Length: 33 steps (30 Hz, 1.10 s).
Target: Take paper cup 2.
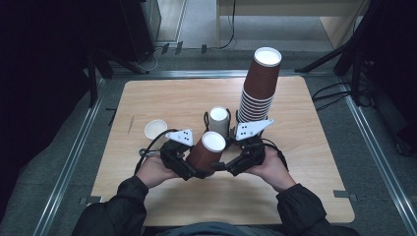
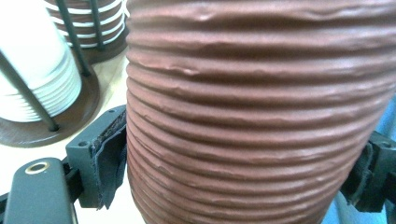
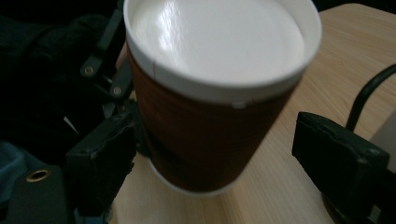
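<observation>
A brown ribbed paper cup point(image 1: 205, 155) with a white lid point(image 1: 213, 141) is held tilted just above the table near its front. My left gripper point(image 1: 196, 172) is shut on the cup's lower body; in the left gripper view the ribbed wall point(image 2: 252, 112) sits pressed between both pads point(image 2: 105, 161). My right gripper point(image 1: 228, 166) comes at the cup from the right and is open. In the right gripper view the cup point(image 3: 205, 135) and its lid point(image 3: 219, 42) stand between the jaws, with a clear gap to the right finger point(image 3: 341, 161).
A tall stack of brown cups point(image 1: 258, 88) rises at the back right of the wooden table point(image 1: 305, 147). A wire holder of white lids point(image 1: 219, 120) stands just behind the held cup. A white lid or small cup point(image 1: 156, 129) lies to the left.
</observation>
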Tool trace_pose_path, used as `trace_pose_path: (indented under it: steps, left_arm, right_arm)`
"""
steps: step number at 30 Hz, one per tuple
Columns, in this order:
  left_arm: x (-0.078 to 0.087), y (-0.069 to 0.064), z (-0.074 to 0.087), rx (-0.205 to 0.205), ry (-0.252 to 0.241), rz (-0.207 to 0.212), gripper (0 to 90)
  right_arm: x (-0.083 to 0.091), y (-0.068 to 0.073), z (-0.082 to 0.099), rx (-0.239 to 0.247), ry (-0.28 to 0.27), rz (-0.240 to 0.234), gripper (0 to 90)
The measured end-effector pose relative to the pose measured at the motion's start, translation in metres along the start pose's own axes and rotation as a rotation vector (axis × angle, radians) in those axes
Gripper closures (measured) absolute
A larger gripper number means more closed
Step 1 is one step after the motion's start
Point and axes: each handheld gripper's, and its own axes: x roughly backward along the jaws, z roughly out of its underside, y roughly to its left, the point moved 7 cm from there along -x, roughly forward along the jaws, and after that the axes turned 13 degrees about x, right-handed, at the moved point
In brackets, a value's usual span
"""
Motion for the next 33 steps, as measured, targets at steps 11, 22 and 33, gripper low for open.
trace_pose_path:
  steps: [11,22,33]
  left_arm:
    - [0.012,0.005,0.008,-0.009,0.066,-0.07,11.0]
    - [0.008,0.013,0.015,-0.046,0.185,-0.132,10.8]
    - [0.001,0.019,0.022,-0.093,0.286,-0.205,10.8]
  right_arm:
    - [0.007,0.004,0.023,-0.001,0.165,0.04,14.0]
    - [0.006,0.011,0.045,0.032,0.267,0.028,15.0]
    - [0.005,0.008,0.053,0.047,0.291,0.031,15.4]
